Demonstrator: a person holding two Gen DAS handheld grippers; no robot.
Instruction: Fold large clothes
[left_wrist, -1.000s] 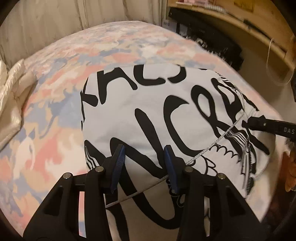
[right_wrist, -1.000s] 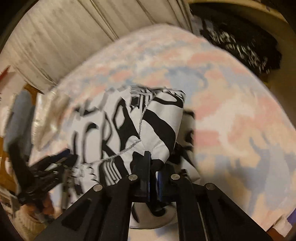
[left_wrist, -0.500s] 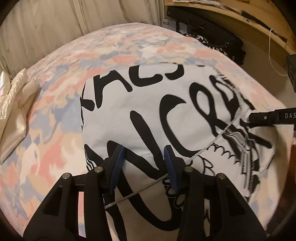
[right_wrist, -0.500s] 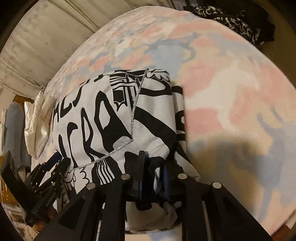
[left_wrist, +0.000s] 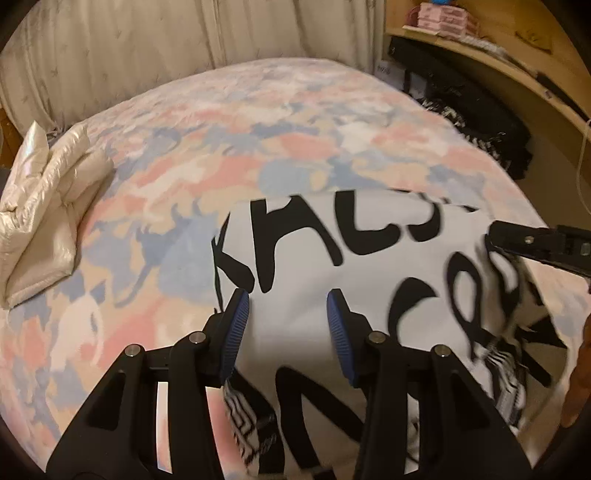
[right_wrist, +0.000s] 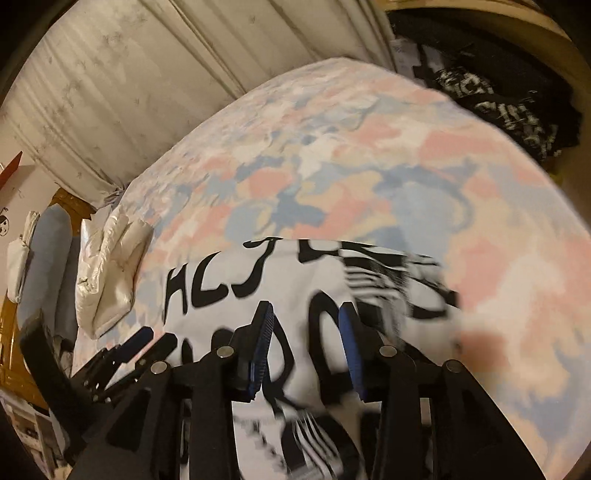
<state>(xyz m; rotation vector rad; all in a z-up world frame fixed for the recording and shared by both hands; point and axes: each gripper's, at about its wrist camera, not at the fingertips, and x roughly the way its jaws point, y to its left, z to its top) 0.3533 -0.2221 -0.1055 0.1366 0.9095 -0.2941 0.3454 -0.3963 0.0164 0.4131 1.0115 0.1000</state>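
Note:
A white garment with big black lettering (left_wrist: 332, 258) lies folded on the bed; it also shows in the right wrist view (right_wrist: 295, 291). My left gripper (left_wrist: 284, 332) is open and empty, hovering just above the garment's near left part. My right gripper (right_wrist: 304, 347) is open and empty over the garment's right part. The right gripper's black fingers (left_wrist: 532, 247) reach in at the right edge of the left wrist view. The left gripper (right_wrist: 140, 350) shows at the lower left of the right wrist view. The garment's near edge is hidden under the grippers.
The bed has a pastel pink, blue and cream cover (left_wrist: 258, 129). A shiny cream puffer garment (left_wrist: 40, 206) lies at the bed's left side. A dark patterned garment (right_wrist: 509, 107) lies off the far right corner by a wooden shelf (left_wrist: 498, 70). Pale curtains (right_wrist: 129, 85) hang behind.
My right gripper has let go of the garment's fold and opened. Both grippers have lifted and pulled back. The folded edge with the silver seam now lies flat.

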